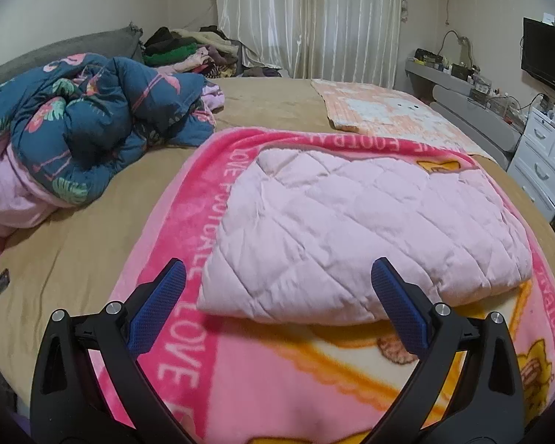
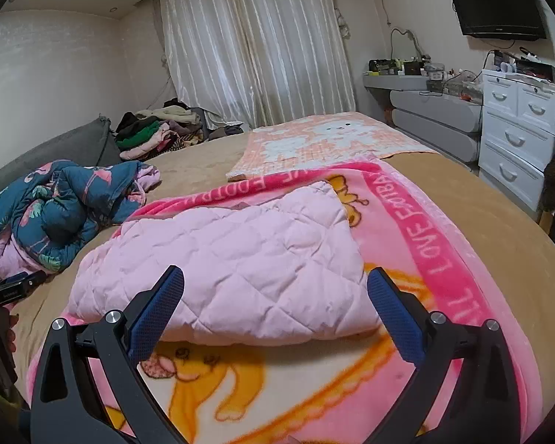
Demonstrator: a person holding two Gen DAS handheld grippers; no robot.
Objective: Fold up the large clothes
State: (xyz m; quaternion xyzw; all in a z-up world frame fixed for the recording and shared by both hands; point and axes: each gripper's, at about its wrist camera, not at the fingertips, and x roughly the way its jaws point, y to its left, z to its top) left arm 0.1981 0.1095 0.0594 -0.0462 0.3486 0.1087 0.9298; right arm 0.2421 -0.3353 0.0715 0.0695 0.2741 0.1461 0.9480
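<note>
A pale pink quilted garment (image 1: 362,229) (image 2: 233,262) lies folded into a flat rectangle on a bright pink blanket with yellow cartoon figures (image 1: 277,377) (image 2: 444,244), spread on the bed. My left gripper (image 1: 277,288) is open and hangs just short of the garment's near folded edge, nothing between its blue pads. My right gripper (image 2: 275,296) is open too, above the same near edge, its jaws wide and empty. The left gripper's body (image 2: 14,288) shows at the far left of the right wrist view.
A crumpled blue flowered duvet (image 1: 85,125) (image 2: 55,203) lies at the left of the tan bed (image 1: 74,244). An orange-and-white checked blanket (image 1: 388,111) (image 2: 322,137) lies beyond. Piled clothes (image 1: 188,51) sit at the far end. White drawers (image 2: 518,125) stand at the right.
</note>
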